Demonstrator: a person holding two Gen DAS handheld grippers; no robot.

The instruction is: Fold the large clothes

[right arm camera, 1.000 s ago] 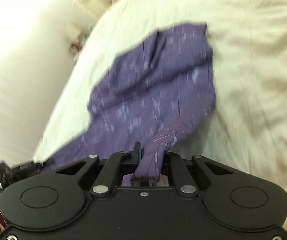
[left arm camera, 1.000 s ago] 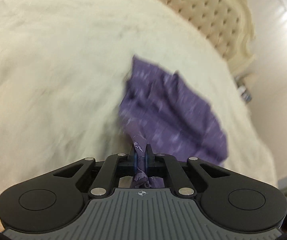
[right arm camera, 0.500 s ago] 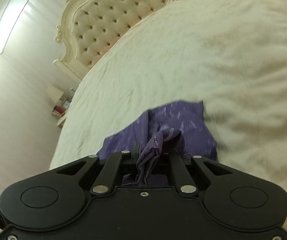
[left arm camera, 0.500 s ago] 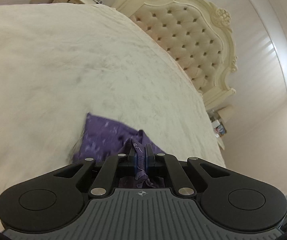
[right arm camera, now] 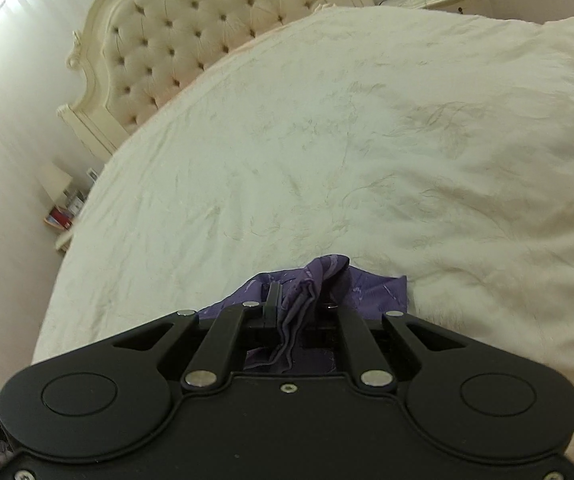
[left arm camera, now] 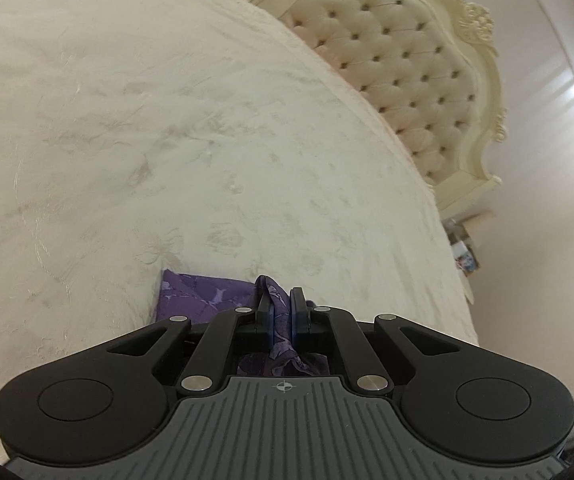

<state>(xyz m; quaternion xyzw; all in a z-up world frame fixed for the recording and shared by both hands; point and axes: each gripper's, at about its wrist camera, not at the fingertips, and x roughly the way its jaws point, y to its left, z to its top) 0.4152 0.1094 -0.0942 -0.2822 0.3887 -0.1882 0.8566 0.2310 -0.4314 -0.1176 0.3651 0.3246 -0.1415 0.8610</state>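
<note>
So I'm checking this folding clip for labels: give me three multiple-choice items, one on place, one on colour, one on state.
1. Where does the garment lie?
A. on the cream bedspread
B. on a wooden floor
C. over the headboard

2. What colour is the garment?
A. red
B. purple with a paler pattern
C. plain white

3. How do the left gripper and right gripper stand?
A. both wide open and empty
B. only the left holds cloth
C. both shut on the garment

Answers: 1 A, cream bedding surrounds the cloth in both views. 2 B, seen in both wrist views. 3 C, bunched cloth is pinched between each pair of fingers.
</note>
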